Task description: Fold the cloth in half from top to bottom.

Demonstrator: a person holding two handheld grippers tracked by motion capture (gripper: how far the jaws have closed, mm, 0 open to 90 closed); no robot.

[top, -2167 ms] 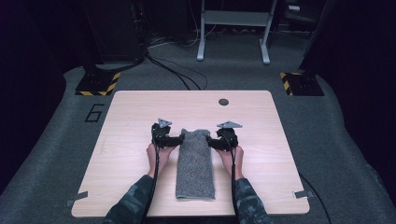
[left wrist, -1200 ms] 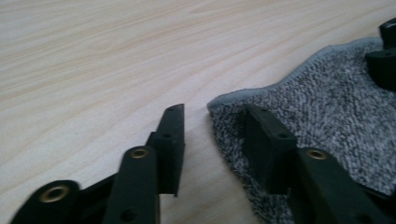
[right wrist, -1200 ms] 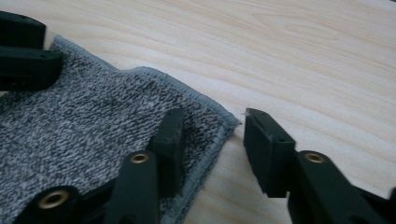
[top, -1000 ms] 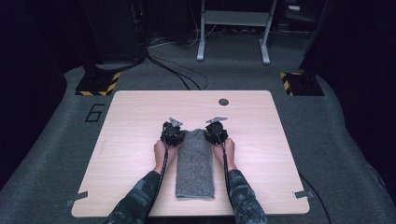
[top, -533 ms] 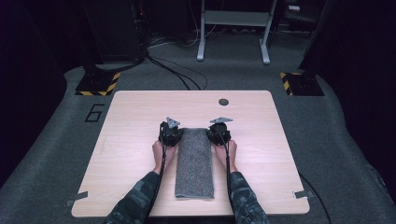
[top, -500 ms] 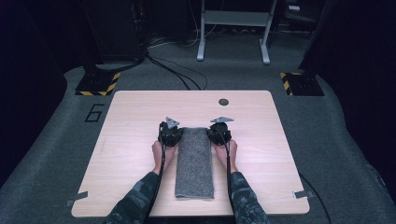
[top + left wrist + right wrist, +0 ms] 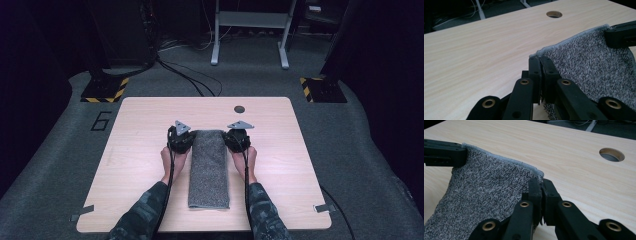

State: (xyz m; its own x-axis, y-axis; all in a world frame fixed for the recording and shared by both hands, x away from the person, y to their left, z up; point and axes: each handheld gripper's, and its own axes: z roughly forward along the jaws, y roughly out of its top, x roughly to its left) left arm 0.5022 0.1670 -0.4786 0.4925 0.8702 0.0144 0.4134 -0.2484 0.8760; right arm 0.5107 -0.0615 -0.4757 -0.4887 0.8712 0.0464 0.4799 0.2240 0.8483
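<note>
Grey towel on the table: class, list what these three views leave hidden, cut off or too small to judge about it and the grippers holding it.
- Towel: how many layers it has; too small in the high view.
- Its near end: cut off by the bottom edge in the left gripper view.
- Left gripper and right gripper: the pinched corner fabric, hidden by the shut jaws.
- Table hole: its depth; too dark.

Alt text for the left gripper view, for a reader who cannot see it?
The left gripper is shut on a corner of a grey towel over a light wooden table. The right gripper pinches the towel's other corner, near a round hole.
</note>
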